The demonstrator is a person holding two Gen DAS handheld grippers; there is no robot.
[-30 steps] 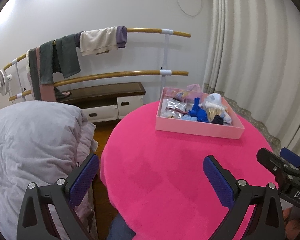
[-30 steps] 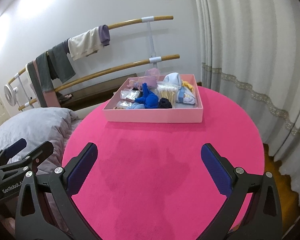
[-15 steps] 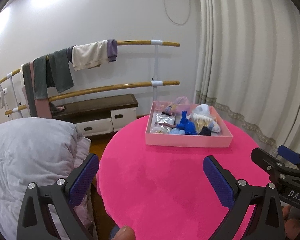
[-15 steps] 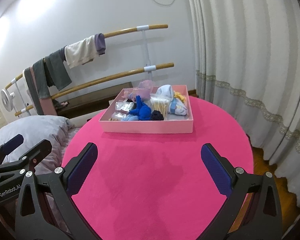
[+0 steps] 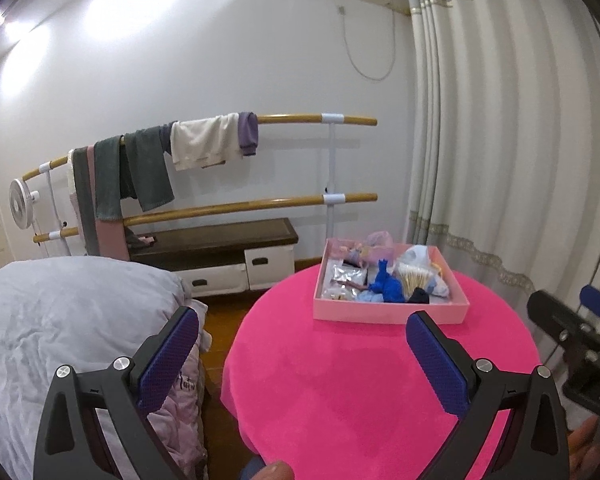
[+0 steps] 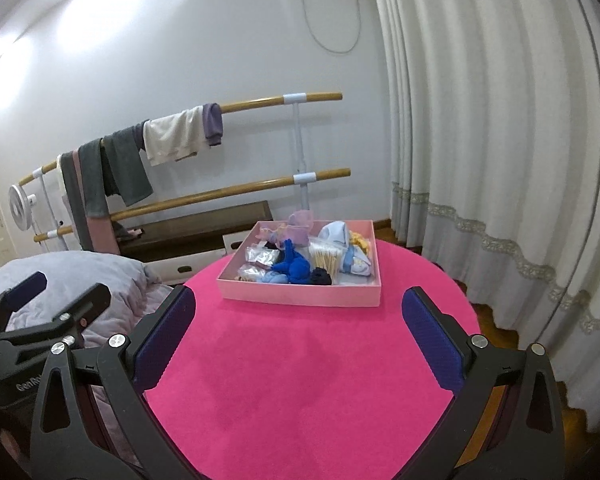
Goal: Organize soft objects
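A pink box (image 5: 388,315) (image 6: 300,295) sits at the far side of a round pink table (image 5: 360,392) (image 6: 300,380). It holds a bright blue soft item (image 5: 387,287) (image 6: 294,266), a light blue and white cloth (image 6: 350,250), a lilac pouch (image 6: 298,226), a dark bundle (image 6: 320,277), cotton swabs (image 6: 327,258) and foil packets (image 5: 346,274). My left gripper (image 5: 304,354) is open and empty, near the table's left front edge. My right gripper (image 6: 298,338) is open and empty over the table, short of the box.
A grey duvet (image 5: 60,320) lies left of the table. Behind stand a wooden two-bar rack (image 5: 260,204) with hung clothes (image 5: 204,142), a low dark bench (image 5: 220,240) with drawers, and a small fan (image 5: 20,204). Curtains (image 6: 500,160) hang on the right.
Both grippers have pulled back and tilted up from the table. The box now looks farther and lower in view. Both stay open and empty.
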